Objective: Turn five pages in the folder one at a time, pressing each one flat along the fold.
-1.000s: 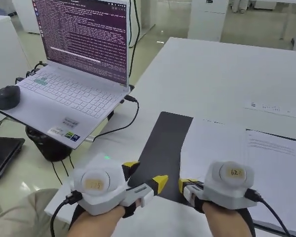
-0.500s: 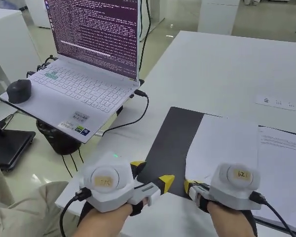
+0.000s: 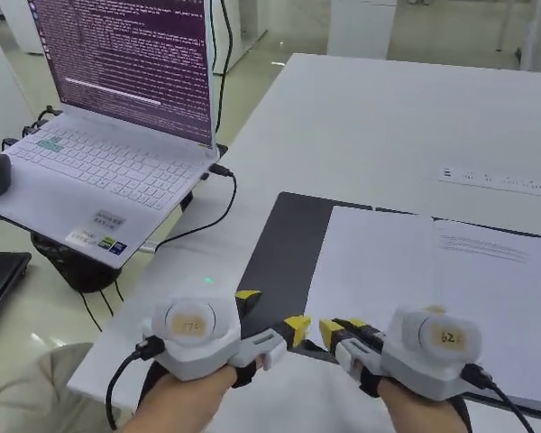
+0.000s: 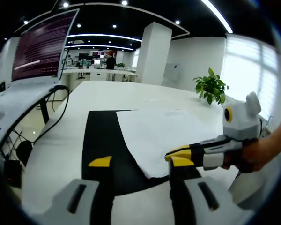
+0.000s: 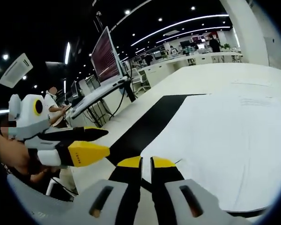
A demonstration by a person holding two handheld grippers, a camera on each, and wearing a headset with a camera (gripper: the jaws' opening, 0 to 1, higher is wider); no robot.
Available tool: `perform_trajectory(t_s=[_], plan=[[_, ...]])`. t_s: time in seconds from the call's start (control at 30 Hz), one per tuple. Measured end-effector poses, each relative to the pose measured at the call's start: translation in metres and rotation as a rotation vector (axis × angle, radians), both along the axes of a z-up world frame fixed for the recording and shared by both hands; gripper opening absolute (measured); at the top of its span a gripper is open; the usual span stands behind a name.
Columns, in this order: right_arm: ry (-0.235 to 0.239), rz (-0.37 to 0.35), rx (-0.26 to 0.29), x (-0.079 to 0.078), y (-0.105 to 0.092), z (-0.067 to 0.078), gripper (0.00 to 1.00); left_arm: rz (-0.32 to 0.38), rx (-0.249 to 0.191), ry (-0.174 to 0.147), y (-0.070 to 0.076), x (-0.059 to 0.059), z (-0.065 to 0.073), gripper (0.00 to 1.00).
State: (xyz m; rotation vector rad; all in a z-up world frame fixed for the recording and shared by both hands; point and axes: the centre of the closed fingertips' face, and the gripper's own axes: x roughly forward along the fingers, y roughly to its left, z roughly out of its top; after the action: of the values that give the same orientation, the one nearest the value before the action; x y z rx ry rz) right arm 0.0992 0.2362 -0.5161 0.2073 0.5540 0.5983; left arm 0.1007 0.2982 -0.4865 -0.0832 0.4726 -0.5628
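Hovering at the near edge of the open folder [image 3: 284, 253] on the white table [image 3: 388, 126], left gripper [image 3: 270, 311] is spread wide, right gripper [image 3: 332, 330] squeezed together at the top page's [image 3: 370, 271] near corner, can't tell if it's pinching paper.

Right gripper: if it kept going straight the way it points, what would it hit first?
Most likely the white page, whose near corner lies just ahead of the right gripper; the folder's black cover follows. Height above the paper is unclear.

Open bench [image 3: 379, 117] lies beyond the folder [image 3: 284, 244], while the laptop [image 3: 99, 167] and its cable [image 3: 218, 218] crowd the left.
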Motion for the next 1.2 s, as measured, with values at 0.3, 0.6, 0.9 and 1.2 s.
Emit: perform_trajectory(t_s=[0.3, 0.6, 0.9, 1.2], plan=[[-0.029, -0.123, -0.010, 0.015, -0.057, 0.009, 0.00, -0.101, 0.072, 0.038, -0.041, 0.013, -0.031, 0.46], [-0.041, -0.188, -0.038, 0.033, -0.099, 0.005, 0.00, -0.141, 0.179, 0.046, -0.058, 0.022, -0.060, 0.44], [-0.059, -0.202, -0.043, 0.056, -0.122, 0.000, 0.00, -0.123, 0.232, 0.033, -0.054, 0.027, -0.070, 0.43], [-0.068, -0.186, -0.063, 0.080, -0.127, -0.012, 0.00, -0.106, 0.206, -0.005, -0.054, 0.026, -0.071, 0.43]])
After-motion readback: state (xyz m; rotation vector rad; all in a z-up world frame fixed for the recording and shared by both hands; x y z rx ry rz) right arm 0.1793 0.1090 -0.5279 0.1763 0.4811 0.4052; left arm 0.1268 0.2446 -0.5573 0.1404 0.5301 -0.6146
